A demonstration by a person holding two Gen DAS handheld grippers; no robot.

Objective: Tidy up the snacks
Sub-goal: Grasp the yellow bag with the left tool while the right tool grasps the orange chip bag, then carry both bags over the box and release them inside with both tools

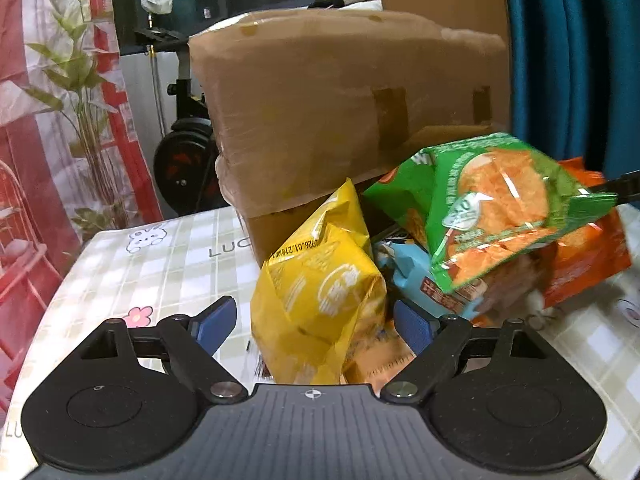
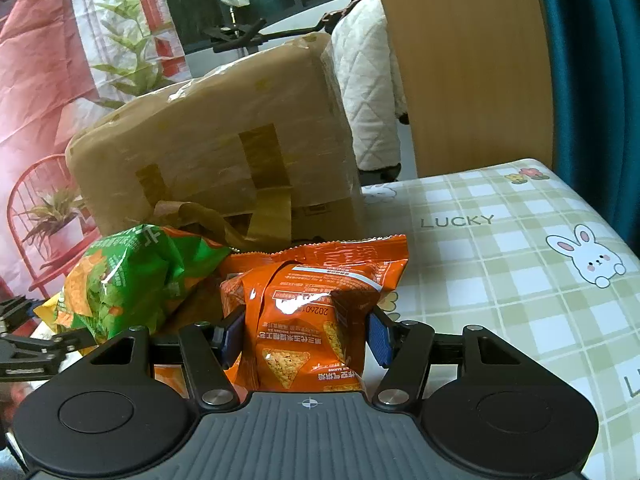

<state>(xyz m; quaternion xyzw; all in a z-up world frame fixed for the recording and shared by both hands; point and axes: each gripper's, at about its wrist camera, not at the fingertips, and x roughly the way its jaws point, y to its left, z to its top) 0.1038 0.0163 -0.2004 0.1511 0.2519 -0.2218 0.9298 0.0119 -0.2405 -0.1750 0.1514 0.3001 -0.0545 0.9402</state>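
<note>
Snack bags lay heaped on a checked tablecloth (image 1: 120, 264) in front of a taped cardboard box (image 1: 340, 100), toward the table's far edge. From the left wrist, the left gripper (image 1: 314, 324) stood with its jaws wide, a yellow bag (image 1: 320, 292) between the blue pads, neither of which clearly pressed it. A green bag (image 1: 496, 216) hung raised to the right above a blue packet (image 1: 412, 268).

From the right wrist, the right gripper (image 2: 306, 336) had its jaws closed about halfway on an orange bag (image 2: 308, 312), both pads against its sides. The green bag (image 2: 132, 280) sat just to the left, near the box (image 2: 224, 148). The tablecloth (image 2: 500, 260), printed with rabbits, stretched bare toward the table's right edge.
</note>
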